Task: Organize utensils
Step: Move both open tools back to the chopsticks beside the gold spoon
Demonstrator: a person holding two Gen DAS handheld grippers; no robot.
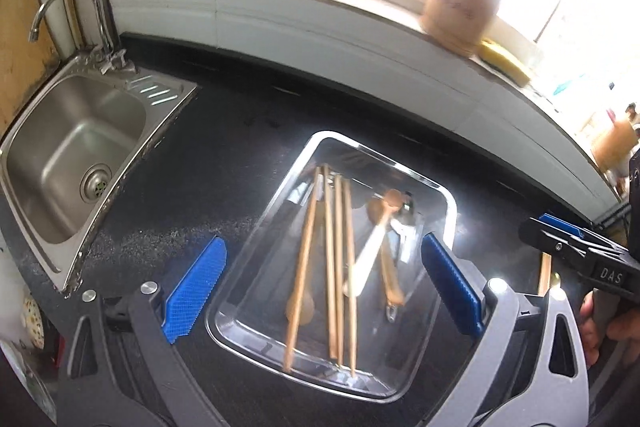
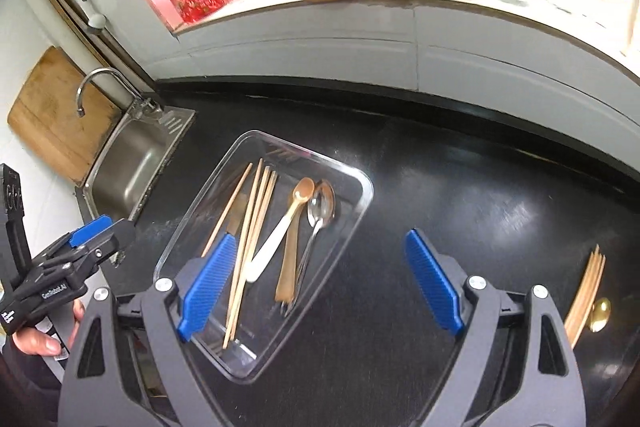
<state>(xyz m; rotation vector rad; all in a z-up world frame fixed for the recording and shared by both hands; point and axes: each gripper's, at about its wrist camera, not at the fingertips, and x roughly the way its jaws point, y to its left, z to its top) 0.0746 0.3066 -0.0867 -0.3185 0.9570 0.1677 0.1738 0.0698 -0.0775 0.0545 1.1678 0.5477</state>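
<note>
Wooden chopsticks (image 2: 252, 231) and spoons (image 2: 316, 211) in clear tray (image 2: 360, 179) on black desk (image 2: 460, 187). Both claws, left (image 1: 320, 291) and right (image 2: 320, 287), spread wide, holding nothing. Next, probably: pick one chopstick, pinch gently.

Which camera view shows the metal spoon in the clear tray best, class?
The right wrist view: the metal spoon lies sharp and whole in the clear tray. The left wrist view shows it blurred, partly behind the wooden spoon.

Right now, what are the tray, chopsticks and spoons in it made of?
Tray: clear glass or plastic; counter shows through. Chopsticks: pale matte wood or bamboo. Brown spoon: looks wooden. Metal spoon: shiny, mirror-like, likely steel. White-handled spoon: glossy, plastic or ceramic.
</note>
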